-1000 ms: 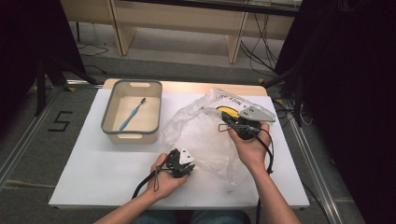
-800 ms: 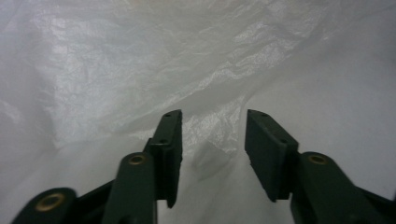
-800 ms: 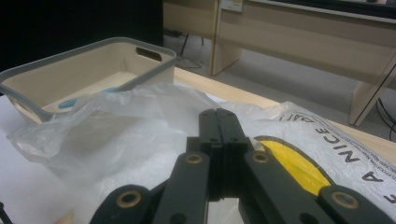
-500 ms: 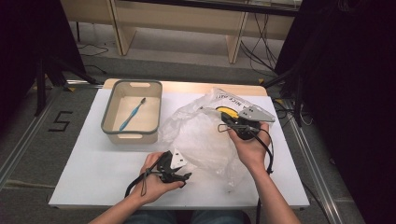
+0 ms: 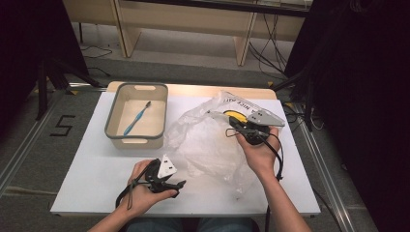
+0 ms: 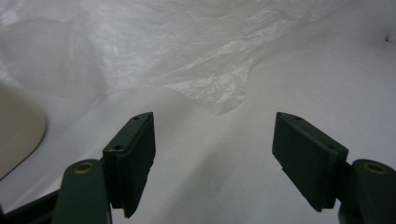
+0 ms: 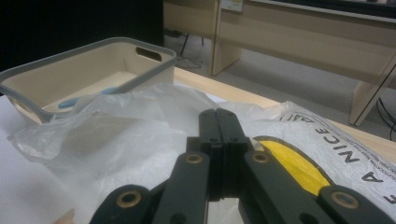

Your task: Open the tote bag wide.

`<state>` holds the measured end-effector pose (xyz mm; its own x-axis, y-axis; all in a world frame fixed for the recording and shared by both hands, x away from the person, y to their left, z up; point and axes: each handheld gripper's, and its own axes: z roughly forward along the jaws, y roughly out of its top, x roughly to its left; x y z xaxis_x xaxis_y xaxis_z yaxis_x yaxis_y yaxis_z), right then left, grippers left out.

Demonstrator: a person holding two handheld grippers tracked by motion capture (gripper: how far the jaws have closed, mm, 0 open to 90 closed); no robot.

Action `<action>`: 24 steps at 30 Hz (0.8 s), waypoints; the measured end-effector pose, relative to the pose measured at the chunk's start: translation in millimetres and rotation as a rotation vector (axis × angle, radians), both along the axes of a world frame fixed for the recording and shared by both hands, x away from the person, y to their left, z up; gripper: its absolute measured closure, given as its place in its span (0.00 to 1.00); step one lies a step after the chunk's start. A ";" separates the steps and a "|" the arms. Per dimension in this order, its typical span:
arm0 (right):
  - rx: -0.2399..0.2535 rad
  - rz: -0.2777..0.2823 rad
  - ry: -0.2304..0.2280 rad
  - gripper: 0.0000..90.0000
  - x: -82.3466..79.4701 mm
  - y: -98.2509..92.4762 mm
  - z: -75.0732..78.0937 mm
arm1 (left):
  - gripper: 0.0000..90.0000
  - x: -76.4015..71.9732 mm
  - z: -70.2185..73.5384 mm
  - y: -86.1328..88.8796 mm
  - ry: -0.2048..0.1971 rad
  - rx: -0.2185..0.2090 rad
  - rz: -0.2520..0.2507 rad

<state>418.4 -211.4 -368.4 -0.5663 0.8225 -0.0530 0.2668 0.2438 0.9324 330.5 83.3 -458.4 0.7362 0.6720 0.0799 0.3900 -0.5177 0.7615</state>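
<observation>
A crumpled, see-through white plastic bag (image 5: 208, 145) with a yellow print and black letters lies mid-table. My right gripper (image 5: 231, 124) is shut on its raised far-right edge; in the right gripper view the jaws (image 7: 219, 116) meet with film bunched around them. My left gripper (image 5: 175, 186) sits in the hand near the table's front edge, just left of the bag. Its jaws have just been opening and stand wide apart (image 6: 215, 154) with nothing between them. The bag's loose edge (image 6: 210, 88) lies a little ahead of them.
A beige tray (image 5: 112, 137) with a grey rim stands at the back left and holds a blue toothbrush (image 5: 135, 119). Its corner (image 6: 14, 126) shows at the left of the left gripper view. Bare white tabletop (image 5: 87, 169) lies at the front left.
My left gripper has let go of the bag's near edge, opened, and drawn back to the left toward the table's front. The right hand has not moved.
</observation>
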 end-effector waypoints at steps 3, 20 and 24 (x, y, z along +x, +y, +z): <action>0.000 0.000 0.000 1.00 -0.1 -0.1 0.0 | 0.33 0.6 -0.2 8.3 -0.004 0.002 0.019; 0.001 -0.005 0.005 1.00 -0.2 -0.8 -0.5 | 0.33 -2.0 -1.4 36.6 -0.014 -0.015 0.077; 0.003 -0.009 0.007 1.00 -0.2 -1.5 -0.3 | 0.33 -2.5 -2.3 39.4 -0.014 -0.021 0.089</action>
